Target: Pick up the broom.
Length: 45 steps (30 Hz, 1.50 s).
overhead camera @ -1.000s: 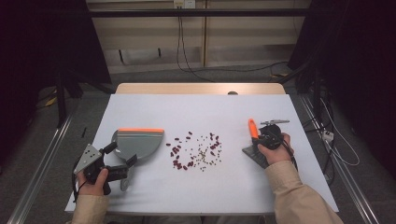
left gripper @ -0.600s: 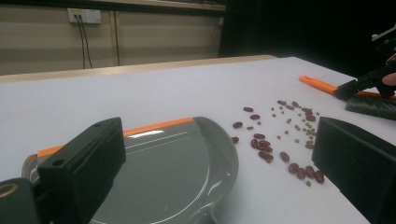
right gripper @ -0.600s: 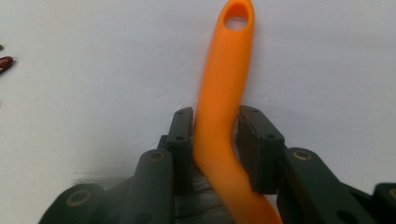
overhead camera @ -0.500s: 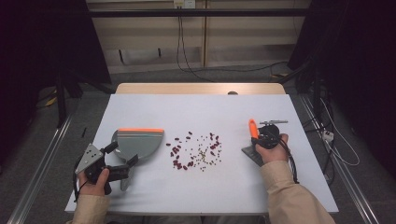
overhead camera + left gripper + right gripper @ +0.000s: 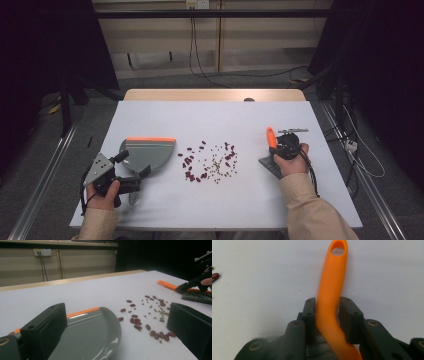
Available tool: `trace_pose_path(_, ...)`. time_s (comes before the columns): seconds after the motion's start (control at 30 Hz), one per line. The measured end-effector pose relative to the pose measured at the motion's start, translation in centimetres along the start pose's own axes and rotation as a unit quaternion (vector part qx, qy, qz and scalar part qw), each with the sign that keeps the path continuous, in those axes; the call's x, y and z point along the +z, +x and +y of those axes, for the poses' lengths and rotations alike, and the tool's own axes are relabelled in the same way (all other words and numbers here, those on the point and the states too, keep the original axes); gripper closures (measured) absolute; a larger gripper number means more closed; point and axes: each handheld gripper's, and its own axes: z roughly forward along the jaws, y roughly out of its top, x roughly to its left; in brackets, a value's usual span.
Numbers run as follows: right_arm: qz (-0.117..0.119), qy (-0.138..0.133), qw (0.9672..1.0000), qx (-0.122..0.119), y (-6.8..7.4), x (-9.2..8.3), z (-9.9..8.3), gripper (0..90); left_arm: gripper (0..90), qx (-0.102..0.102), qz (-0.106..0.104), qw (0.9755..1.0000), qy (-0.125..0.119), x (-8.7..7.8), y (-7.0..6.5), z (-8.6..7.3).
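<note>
Item: sweeping set, laid out on a white desk (image 5: 210,210).

- Dustpan (image 5: 150,152), grey with an orange edge, is lying at the desk's left, mouth facing the spill. The left tongs (image 5: 131,181) are standing wide just behind it, jaws flanking the pan's rear without pressing on it.
- Brush (image 5: 270,150), orange handle (image 5: 331,290), is resting at the desk's right, bristles down. The right tongs (image 5: 327,315) are sitting narrow around the handle, pads pressing on either side of it: a grip, by the look of it.
- Beans (image 5: 210,162), dark red with smaller pale grains among them, are lying scattered mid-desk, between pan and brush, apart from both.

Step in hand, as judged: both tools are being taken up, with sweeping not yet begun. The next move is calling for the left tongs to close on the pan's handle and steady the pan, then the brush to be drawing the beans leftward into its mouth.
</note>
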Motion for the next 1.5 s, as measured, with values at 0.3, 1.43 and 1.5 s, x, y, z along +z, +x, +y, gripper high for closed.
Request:
trace_pose_path(0.3, 0.026, -0.017, 0.9993, 0.021, -0.8, -0.5, 0.1, 71.0, 2.6, 0.002, -0.009, 1.0, 0.001, 0.2, -0.7, 1.5)
trace_pose_path(1.43, 0.029, 0.028, 0.9992, 0.003, 0.0, 0.5, 1.0, 70.2, 2.8, 0.02, -0.041, 0.9988, 0.017, 2.3, -2.2, 1.9)
trace_pose_path(1.5, 0.029, 0.022, 0.9993, 0.004, 0.0, 0.4, 0.8, 70.2, 2.8, 0.02, -0.041, 0.9989, 0.014, 2.3, -2.3, 2.0)
